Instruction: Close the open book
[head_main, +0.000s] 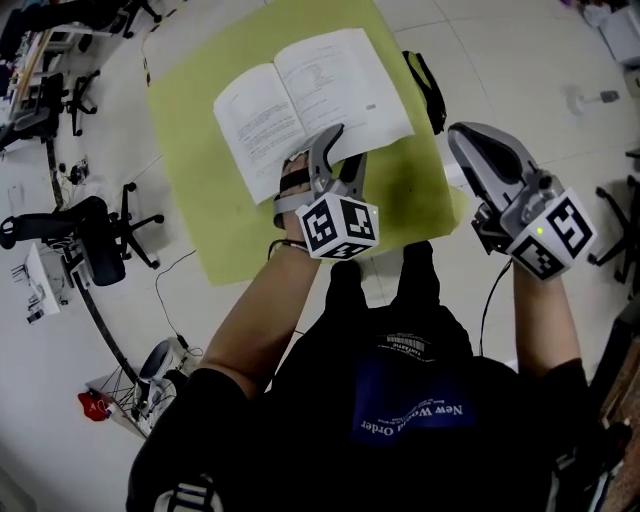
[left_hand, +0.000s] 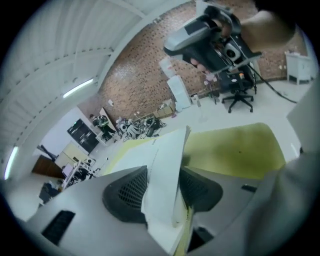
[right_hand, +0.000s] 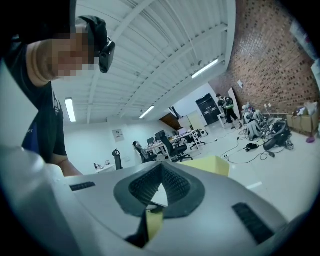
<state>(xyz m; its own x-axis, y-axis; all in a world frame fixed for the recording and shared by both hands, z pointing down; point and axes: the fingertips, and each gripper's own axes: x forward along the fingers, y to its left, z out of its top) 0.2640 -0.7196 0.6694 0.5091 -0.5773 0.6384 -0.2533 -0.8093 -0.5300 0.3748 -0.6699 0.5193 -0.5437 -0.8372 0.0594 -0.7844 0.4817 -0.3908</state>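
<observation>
An open white book (head_main: 310, 95) lies flat on the yellow-green table (head_main: 200, 200). My left gripper (head_main: 340, 155) is at the book's near edge, on the right-hand page close to the spine. In the left gripper view a raised sheaf of pages (left_hand: 167, 160) stands between the dark pads, which press on it from both sides around my left gripper (left_hand: 162, 187). My right gripper (head_main: 462, 135) hangs in the air off the table's right edge, away from the book. In its own view the right gripper (right_hand: 161, 167) has its tips together with nothing held.
A black strap-like object (head_main: 428, 90) lies at the table's right edge beside the book. Black office chairs (head_main: 95, 240) and cables stand on the white floor at the left. A small red item (head_main: 92, 405) sits on the floor near the lower left.
</observation>
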